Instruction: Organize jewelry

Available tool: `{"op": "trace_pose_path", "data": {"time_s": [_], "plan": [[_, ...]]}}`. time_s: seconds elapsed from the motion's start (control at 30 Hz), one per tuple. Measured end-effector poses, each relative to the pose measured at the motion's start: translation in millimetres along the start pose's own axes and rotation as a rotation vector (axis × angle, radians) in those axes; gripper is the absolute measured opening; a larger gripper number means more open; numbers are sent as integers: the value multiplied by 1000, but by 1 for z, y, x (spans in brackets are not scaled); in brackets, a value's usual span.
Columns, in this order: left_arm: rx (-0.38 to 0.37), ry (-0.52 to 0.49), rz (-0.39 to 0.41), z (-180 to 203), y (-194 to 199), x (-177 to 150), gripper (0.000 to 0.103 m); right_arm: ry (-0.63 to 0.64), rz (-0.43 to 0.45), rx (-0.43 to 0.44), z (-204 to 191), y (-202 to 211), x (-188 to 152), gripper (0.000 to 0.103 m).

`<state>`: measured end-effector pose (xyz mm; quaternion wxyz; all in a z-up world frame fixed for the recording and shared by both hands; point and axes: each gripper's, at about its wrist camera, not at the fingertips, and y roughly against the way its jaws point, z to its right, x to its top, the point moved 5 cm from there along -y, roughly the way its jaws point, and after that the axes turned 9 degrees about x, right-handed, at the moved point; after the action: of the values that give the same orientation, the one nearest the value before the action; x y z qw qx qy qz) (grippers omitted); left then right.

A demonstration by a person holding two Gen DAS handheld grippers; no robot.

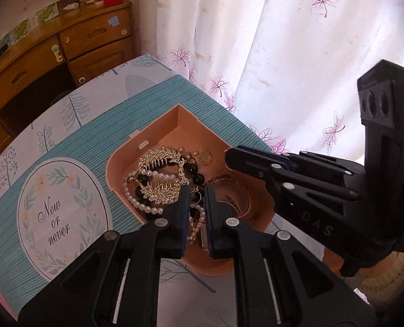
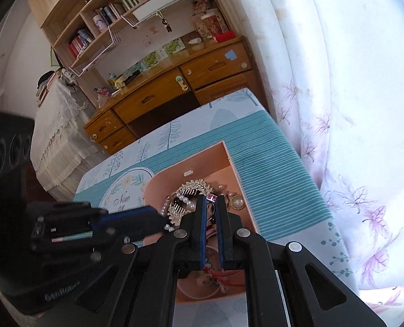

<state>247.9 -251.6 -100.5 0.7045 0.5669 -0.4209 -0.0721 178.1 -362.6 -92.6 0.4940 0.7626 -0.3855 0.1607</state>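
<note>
A peach jewelry box (image 1: 158, 128) (image 2: 230, 158) sits open on the table and holds a gold rhinestone hair comb (image 1: 161, 169) (image 2: 192, 186), a white pearl necklace (image 1: 136, 201), dark beads (image 1: 195, 173), a round pendant (image 1: 205, 157) (image 2: 237, 202) and thin bangles (image 1: 240, 199). My left gripper (image 1: 197, 190) hovers over the box with its jaws a narrow gap apart and nothing between them. My right gripper (image 2: 211, 199) is over the box's right side, nearly closed on a small pink-stoned piece (image 2: 211, 197) at its tips.
The box stands on a teal striped mat (image 1: 65, 163) (image 2: 278, 169) printed "Now or never". A floral curtain (image 1: 283, 54) (image 2: 338, 109) hangs close on the right. A wooden desk with drawers (image 1: 52, 54) (image 2: 174, 87) stands behind the table.
</note>
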Motion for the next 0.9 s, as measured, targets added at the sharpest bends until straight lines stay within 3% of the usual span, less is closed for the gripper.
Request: {"op": "trace_pose_path", "data": {"time_s": [0.1,0.13,0.3,0.6,0.9], "plan": [[7,43,14,-13,8,-5,50,-38,-55,22,5,-22,4,7],[19,67,26,-19,13,-5,54,-47,-66,26,7,-27,5,8],[38,150,38,-37,32,-18,54,-73,-51,41,3,-34,5,19],[107,235,35,-48,69,-62,54,-23,-57,28,-18,-4,-14,20],[235,331,49,-45,125,-122,54,89,-100,7,-62,38,-62,23]]}}
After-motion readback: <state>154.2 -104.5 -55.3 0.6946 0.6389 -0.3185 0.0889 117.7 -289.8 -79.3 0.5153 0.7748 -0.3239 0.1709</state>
